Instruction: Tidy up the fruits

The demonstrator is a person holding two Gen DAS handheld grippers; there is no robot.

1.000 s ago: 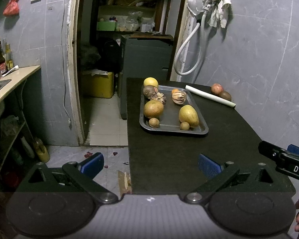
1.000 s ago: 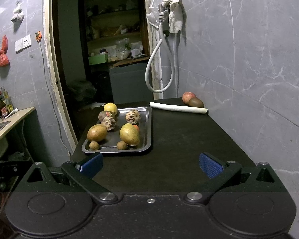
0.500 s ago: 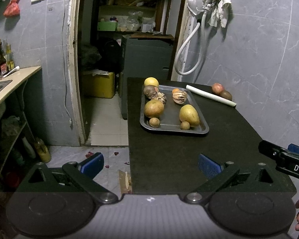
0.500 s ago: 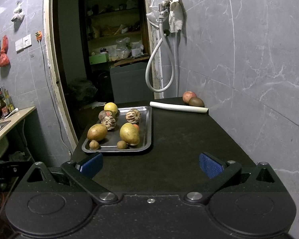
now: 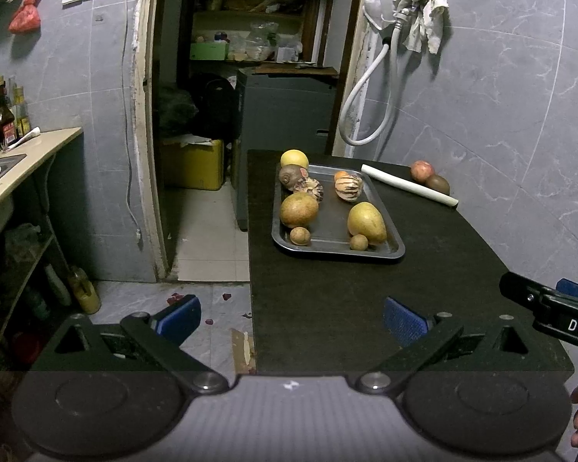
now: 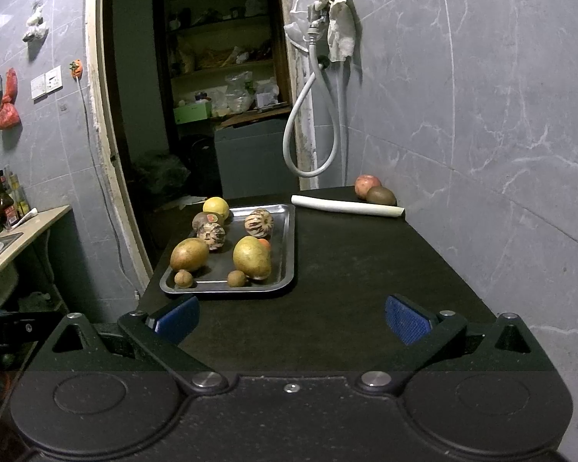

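Little has shifted over the last second: both tools, left (image 5: 291, 319) and right (image 6: 291, 317), are held spread and empty; the tray (image 6: 289, 231) carries most fruits, an apple (image 6: 367, 186) and kiwi (image 6: 381, 195) lie apart.

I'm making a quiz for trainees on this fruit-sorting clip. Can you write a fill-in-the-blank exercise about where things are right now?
1. Most of the fruit lies in a metal ____ on the black table.
2. A red apple and a kiwi lie outside it, near the ____ behind the white stalk.
3. Both the left hand-held gripper and the right hand-held gripper are ____, holding nothing.

Missing words: tray; wall; open
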